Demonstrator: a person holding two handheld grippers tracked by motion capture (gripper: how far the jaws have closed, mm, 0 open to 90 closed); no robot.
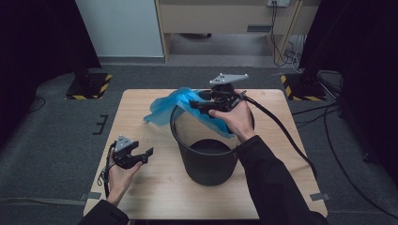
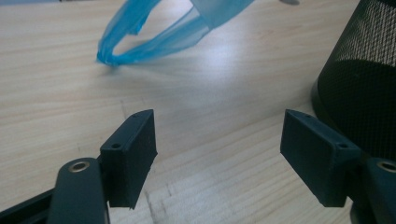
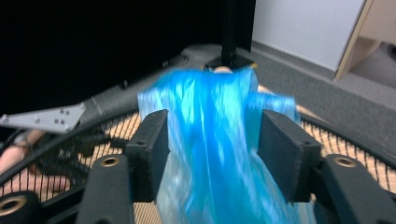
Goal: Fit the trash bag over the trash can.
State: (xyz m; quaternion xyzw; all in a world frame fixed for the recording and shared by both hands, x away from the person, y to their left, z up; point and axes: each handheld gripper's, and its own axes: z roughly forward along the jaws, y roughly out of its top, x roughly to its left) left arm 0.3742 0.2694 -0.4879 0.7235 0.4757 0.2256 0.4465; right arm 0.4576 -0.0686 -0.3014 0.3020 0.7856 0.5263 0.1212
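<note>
Bag [image 1: 174, 104], blue plastic, draped over far rim of black mesh bin [image 1: 206, 161], long axis running from bin out left onto table [image 1: 155, 197]. No legible writing. R gripper [image 1: 199, 107] jaws apart w/ bag between, grip unclear. L gripper [image 1: 145, 154] spread, empty, near table's left edge.

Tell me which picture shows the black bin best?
The high view: the whole black mesh bin stands on the table, blue bag draped over its rim. The left gripper view catches just its mesh side; the right gripper view shows part of its rim behind the bag.
</note>
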